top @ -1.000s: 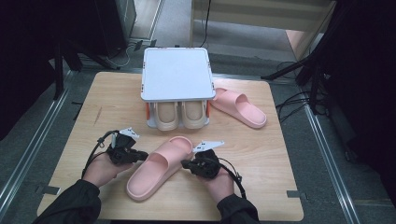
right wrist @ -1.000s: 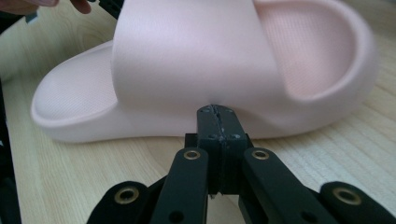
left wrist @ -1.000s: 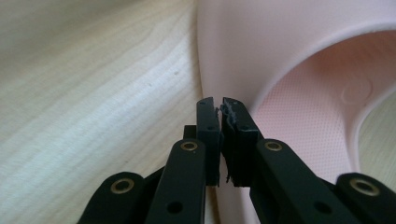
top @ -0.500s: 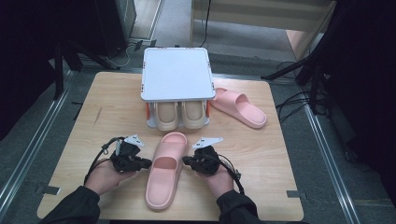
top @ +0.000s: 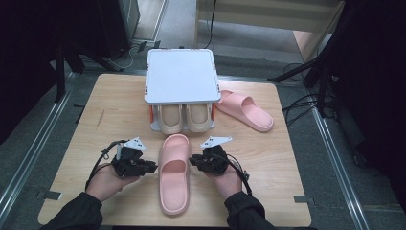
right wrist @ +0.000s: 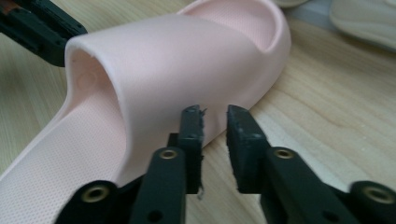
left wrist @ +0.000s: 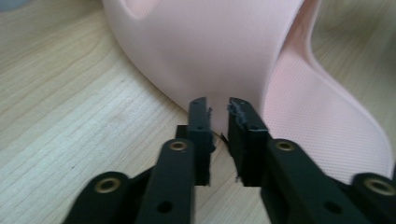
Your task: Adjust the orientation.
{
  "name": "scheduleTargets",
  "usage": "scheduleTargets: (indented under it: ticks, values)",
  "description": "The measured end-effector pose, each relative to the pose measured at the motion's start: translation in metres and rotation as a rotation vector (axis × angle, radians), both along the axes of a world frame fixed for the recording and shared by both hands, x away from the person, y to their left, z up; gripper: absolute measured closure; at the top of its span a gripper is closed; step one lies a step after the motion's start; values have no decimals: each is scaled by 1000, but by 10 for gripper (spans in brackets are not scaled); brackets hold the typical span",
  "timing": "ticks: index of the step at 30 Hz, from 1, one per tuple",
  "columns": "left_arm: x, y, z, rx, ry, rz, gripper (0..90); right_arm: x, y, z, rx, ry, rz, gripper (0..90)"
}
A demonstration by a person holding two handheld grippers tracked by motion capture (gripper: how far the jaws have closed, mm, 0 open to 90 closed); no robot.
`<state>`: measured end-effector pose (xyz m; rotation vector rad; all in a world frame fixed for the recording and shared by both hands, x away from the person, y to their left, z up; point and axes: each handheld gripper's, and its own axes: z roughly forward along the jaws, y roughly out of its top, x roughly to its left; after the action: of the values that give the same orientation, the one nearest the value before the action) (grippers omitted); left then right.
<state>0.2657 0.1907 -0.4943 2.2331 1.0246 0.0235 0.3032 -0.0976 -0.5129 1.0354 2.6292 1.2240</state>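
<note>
a pink slipper [top: 174, 173] is flanked by the left gripper [top: 152, 167] and right gripper [top: 192, 160], both jaws slightly parted, nothing pinched.

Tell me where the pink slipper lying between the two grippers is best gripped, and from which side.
Probably the strap arch of the pink slipper, taken from either long side. It lies sole down, toe toward the rack, and the arch's edge stands clear of the footbed, thin enough for the jaws. The left gripper and right gripper flank it, jaws slightly apart, holding nothing.
</note>
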Motion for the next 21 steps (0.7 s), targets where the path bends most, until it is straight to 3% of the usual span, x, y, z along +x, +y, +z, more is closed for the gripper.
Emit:
scheduleTargets:
  ticks: [4,9,14,21]
  values:
    - [-1,6,3,8,4,13,646,5,-5,3,27,9,10,688]
    - [4,10,7,-20,-11,22,482,8,-18,11,47,-9,-9,661]
    - [10,17,7,-25,-8,39,413,14,-34,19,68,-25,-25,642]
    - [15,28,6,-35,8,70,389,28,-58,34,69,-58,-59,647]
